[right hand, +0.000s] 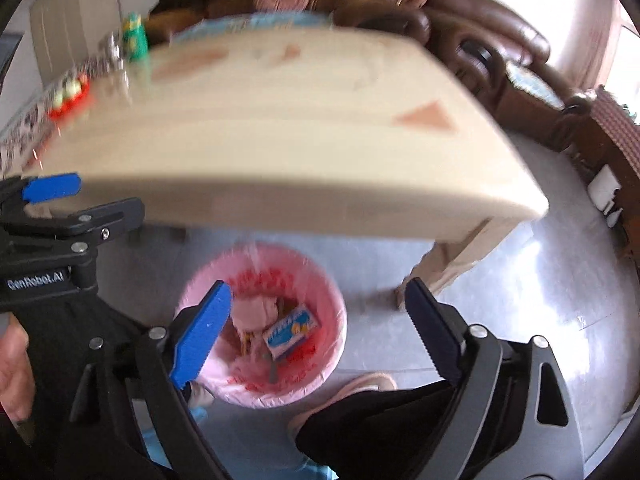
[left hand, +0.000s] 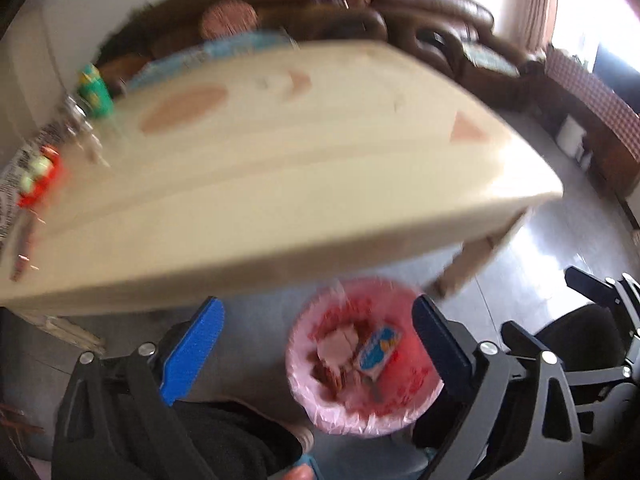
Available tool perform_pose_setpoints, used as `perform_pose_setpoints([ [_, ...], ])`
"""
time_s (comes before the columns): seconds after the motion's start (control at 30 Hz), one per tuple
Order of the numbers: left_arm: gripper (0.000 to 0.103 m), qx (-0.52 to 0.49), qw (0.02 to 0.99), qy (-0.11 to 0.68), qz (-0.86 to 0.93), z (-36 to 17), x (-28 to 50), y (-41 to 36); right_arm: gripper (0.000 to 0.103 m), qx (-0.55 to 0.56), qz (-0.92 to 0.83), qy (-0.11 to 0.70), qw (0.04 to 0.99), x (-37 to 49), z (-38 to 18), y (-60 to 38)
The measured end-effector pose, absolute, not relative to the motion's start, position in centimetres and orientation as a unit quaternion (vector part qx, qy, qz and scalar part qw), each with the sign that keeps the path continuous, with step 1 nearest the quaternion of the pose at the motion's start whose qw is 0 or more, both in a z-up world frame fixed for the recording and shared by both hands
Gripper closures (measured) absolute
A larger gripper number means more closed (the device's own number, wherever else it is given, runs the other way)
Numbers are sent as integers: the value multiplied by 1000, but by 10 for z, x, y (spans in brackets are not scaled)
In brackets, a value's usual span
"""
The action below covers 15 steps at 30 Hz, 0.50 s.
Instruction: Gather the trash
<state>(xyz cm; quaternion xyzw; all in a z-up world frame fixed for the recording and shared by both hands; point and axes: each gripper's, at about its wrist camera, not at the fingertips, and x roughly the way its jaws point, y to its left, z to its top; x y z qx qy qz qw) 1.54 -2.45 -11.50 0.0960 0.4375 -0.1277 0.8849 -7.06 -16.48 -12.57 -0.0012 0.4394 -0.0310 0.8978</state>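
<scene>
Left gripper and right gripper are held wide open, empty. Small blue-white carton in pink-lined round bin, probably light, crushable; best pinched across flat sides.

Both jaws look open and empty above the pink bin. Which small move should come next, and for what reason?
Probably move one gripper toward the left end of the table. Both the left gripper and the right gripper are open with nothing held; the bin already holds trash. A red item and a green container remain there; blur hides whether they are trash.
</scene>
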Motion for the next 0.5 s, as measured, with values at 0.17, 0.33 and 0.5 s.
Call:
perform_pose_setpoints([
  [0.17,7,86,907,395,-113,-60,-7,-33,11,0,-57,370,927,-93,-59,-176],
  [0.33,7,61,930,352,-86,-12,-30,-29,9,19,-60,325,944,-114,-17,-186],
  [0.5,7,46,944,319,-69,18,-56,-27,7,32,-65,299,951,-128,17,-189],
])
